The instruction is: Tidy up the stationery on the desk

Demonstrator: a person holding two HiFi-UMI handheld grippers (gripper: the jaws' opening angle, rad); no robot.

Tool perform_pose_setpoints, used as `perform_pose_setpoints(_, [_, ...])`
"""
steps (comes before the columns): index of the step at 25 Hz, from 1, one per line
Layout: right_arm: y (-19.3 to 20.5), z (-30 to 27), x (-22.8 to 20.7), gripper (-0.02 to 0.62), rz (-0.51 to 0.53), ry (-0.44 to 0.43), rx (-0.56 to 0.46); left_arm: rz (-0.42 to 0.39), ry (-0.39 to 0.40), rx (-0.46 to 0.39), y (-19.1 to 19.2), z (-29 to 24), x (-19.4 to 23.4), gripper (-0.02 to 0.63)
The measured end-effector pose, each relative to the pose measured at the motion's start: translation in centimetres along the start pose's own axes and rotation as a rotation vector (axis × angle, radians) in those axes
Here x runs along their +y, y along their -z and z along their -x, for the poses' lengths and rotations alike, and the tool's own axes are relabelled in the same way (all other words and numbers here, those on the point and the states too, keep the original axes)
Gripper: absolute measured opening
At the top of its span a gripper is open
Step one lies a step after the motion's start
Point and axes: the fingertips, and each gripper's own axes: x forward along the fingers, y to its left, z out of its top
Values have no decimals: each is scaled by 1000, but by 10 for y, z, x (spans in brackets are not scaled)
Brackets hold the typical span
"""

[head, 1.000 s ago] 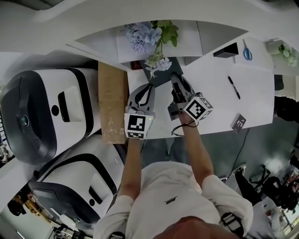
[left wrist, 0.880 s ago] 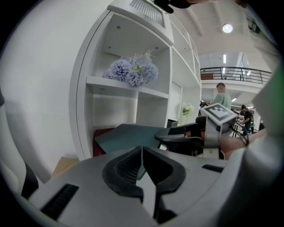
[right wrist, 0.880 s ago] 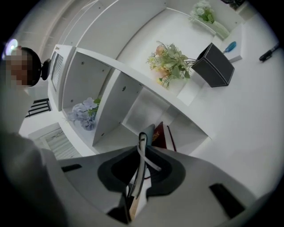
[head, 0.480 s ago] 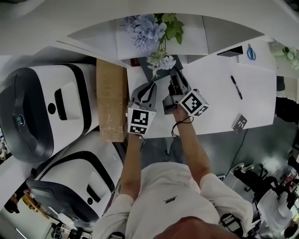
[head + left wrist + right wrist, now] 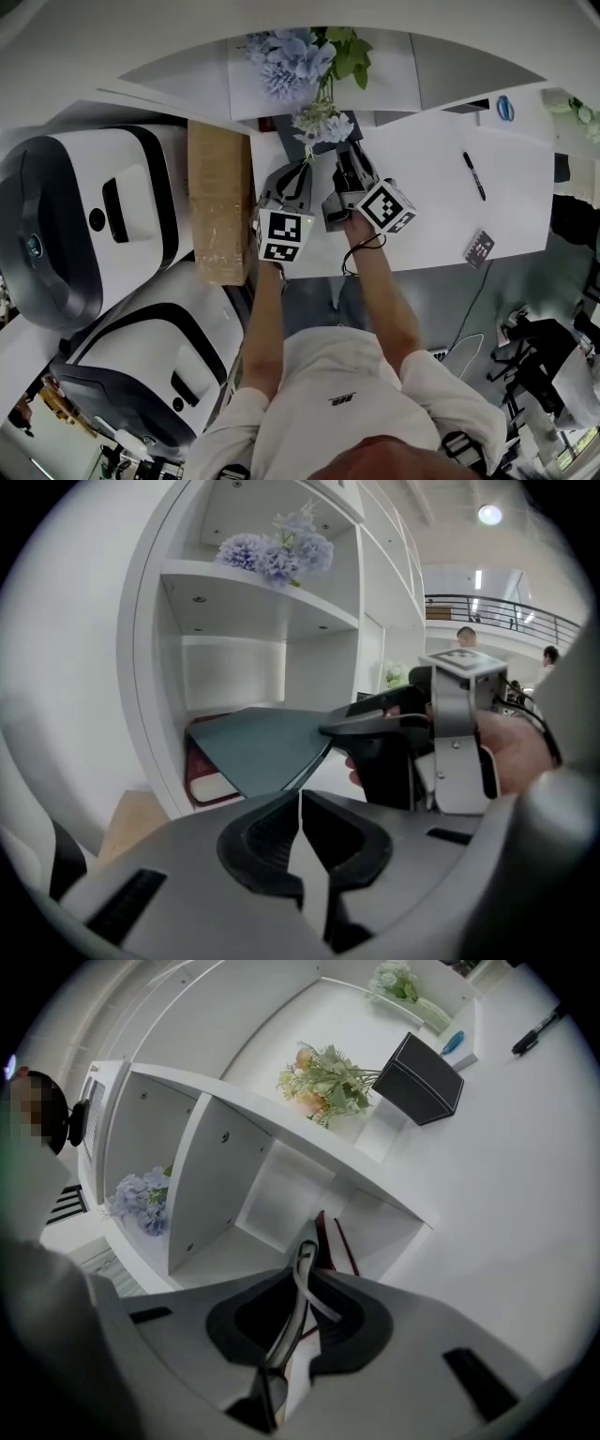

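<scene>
Teal notebook [image 5: 262, 752] is hanging at the back edge of the desk [image 5: 506, 216], near its left corner. It is pinched by one edge in the nearly closed jaws of the right gripper [image 5: 305, 1269] at the mouth of the shelf's lower compartment [image 5: 234, 667] (a dark red book [image 5: 202, 771] is already lying inside), while the left gripper [image 5: 300, 803] is idling beside it, jaws shut and empty. Placing it well likely means keeping the cover level, sliding it over the red book clear of the walls, and releasing only once it is resting; against a second earlier, both grippers are sitting closer to the shelf.
</scene>
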Motion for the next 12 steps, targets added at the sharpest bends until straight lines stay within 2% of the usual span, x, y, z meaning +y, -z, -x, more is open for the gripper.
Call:
perform_pose_setpoints(3, [7, -5, 2, 43, 11, 2, 32, 35, -36, -17, -2, 2, 12, 0])
perform_pose_setpoints(8, [18, -12, 3, 52, 16, -4, 87, 44, -65, -20, -4, 1, 28, 0])
perform_pose_setpoints(12, [31, -21, 7, 63, 58, -14, 156, 79, -108, -39, -10, 0, 50, 0])
